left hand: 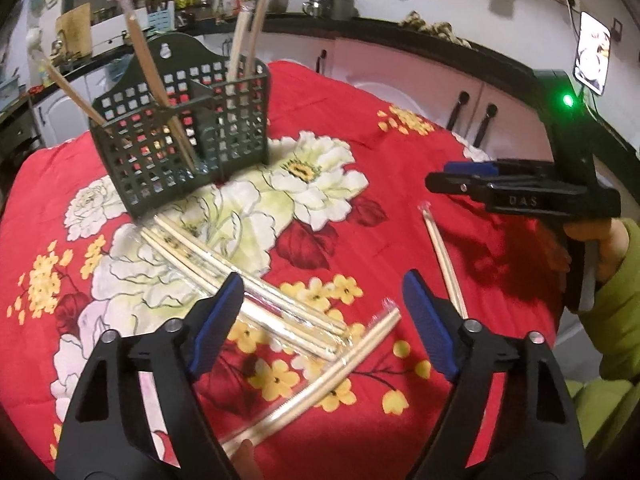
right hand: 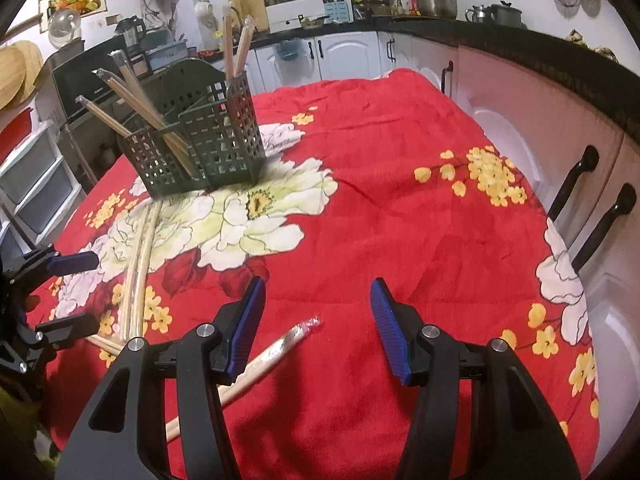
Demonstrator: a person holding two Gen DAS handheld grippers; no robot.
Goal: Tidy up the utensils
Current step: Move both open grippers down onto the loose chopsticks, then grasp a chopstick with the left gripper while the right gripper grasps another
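Note:
A dark green perforated utensil holder (left hand: 180, 140) stands on the red flowered cloth (left hand: 400, 168), with several wrapped chopstick pairs upright in its compartments; it also shows in the right wrist view (right hand: 200, 140). Several wrapped chopstick pairs (left hand: 248, 284) lie flat in front of it. One pair (left hand: 336, 368) lies between my open, empty left gripper (left hand: 324, 312) fingers. Another single pair (left hand: 444, 264) lies to the right. My right gripper (right hand: 316, 320) is open and empty, with a wrapped pair (right hand: 276, 352) just under its left finger. It shows from the side in the left wrist view (left hand: 460, 176).
White cabinet doors with black handles (right hand: 592, 208) border the table on the right. A black counter with pots (right hand: 436, 0) runs along the back. Plastic drawers (right hand: 32, 176) stand at the left.

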